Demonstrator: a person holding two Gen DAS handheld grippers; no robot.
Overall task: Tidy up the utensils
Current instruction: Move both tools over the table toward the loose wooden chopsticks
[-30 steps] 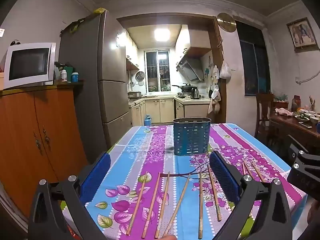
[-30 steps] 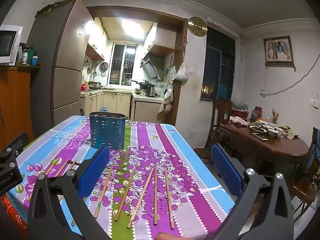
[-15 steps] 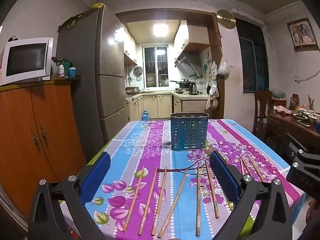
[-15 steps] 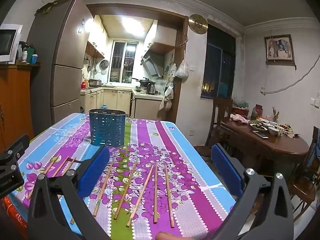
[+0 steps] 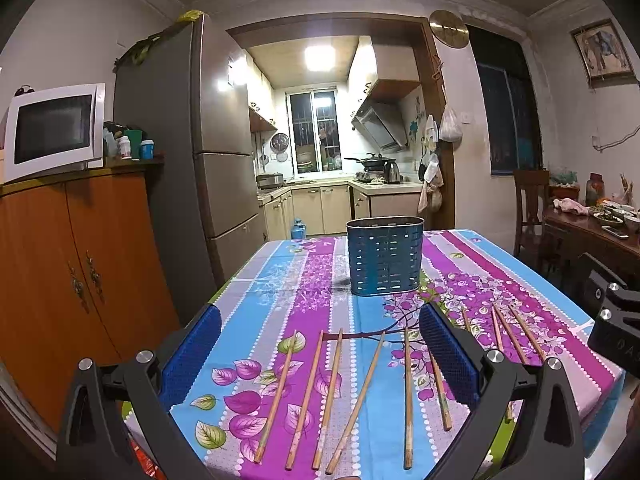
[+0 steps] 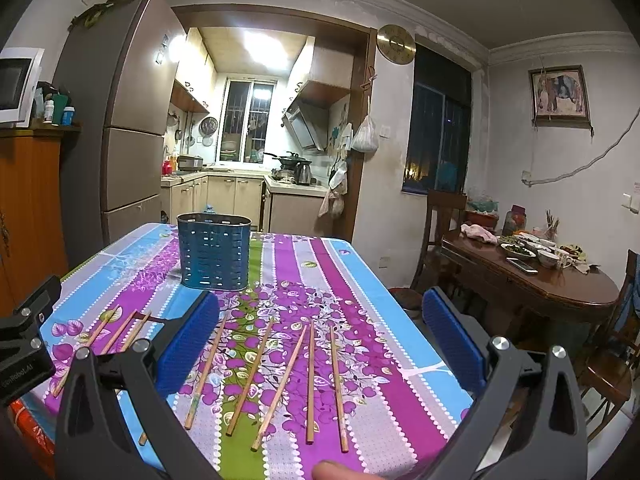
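Observation:
Several wooden chopsticks [image 5: 356,400] lie side by side on the floral tablecloth [image 5: 248,320] near the front edge; they also show in the right wrist view [image 6: 280,384]. A blue perforated utensil holder [image 5: 384,256] stands upright and empty further back; it also shows in the right wrist view [image 6: 214,256]. My left gripper [image 5: 320,352] is open and empty above the left group of chopsticks. My right gripper [image 6: 320,340] is open and empty above the right group.
A wooden cabinet [image 5: 80,272] with a microwave [image 5: 52,128] and a tall fridge [image 5: 208,160] stand left of the table. A dark dining table [image 6: 540,280] with dishes and chairs stands to the right. The kitchen lies beyond the doorway.
Both grippers have tilted down and drawn slightly nearer the table. The chopsticks and the holder have not moved.

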